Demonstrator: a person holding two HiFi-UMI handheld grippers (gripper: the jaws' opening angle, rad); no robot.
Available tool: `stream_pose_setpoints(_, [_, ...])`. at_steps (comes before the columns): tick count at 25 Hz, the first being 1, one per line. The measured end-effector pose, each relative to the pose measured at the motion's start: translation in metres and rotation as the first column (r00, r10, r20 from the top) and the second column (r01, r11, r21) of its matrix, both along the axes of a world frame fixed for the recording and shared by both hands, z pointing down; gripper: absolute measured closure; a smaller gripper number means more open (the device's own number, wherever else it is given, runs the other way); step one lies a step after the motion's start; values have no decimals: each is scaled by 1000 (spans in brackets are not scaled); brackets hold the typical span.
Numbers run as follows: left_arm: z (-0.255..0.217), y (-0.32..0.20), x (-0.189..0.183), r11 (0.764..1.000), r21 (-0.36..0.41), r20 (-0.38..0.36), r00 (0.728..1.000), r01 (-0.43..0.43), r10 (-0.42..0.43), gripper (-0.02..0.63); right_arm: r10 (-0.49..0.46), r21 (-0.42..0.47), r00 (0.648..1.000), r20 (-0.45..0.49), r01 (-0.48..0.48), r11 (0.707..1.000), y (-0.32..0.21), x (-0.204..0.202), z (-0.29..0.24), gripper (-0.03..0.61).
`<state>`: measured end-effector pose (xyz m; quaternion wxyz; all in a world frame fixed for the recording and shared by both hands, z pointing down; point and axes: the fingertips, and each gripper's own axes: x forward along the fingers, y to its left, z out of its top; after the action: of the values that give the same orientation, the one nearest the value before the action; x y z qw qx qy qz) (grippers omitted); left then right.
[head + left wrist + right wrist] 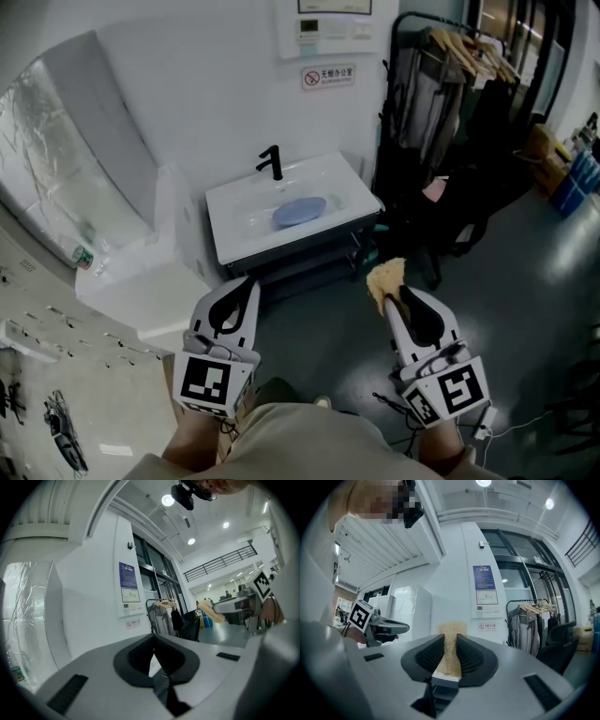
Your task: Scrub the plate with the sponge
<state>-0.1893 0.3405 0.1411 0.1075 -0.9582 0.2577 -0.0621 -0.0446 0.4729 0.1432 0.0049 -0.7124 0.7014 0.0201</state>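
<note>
right tool (392, 302) level, clenched on sponge (385, 275) — left tool (247, 284) level, clenched empty

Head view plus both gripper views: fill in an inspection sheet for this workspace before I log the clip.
Surface: white washbasin with black tap.
Job's things: blue plate lying in the basin; sponge away from it.
Clutter: nothing seen.
Grippers: left tongs shut, empty; right tongs shut on the sponge.
Cables: white cable on the floor.
Surroundings: clothes rack, wall sign.
</note>
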Motion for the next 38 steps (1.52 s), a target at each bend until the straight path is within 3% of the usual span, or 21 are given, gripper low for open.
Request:
stream_pose_setpoints(11, [-1, 7, 5, 1000, 6, -13, 1000, 17, -17, 607, -25, 23, 1000, 7, 24, 999, -2, 9, 10, 491])
stream_pose_setpoints(20, [13, -31, 13, 1000, 7, -23, 999, 30, -30, 607, -32, 17, 999, -5, 32, 999, -44, 21, 23, 491])
stream_pose_setpoints(33, [31, -164, 49, 999, -22, -20, 999, 49, -50, 607, -41, -65, 999, -19, 40, 997, -175, 60, 44, 489])
stream_pose_setpoints(38, [44, -236, 68, 995, -80, -5, 998, 55, -55, 607, -55, -124, 998, -28, 52, 991, -247, 79, 47, 489])
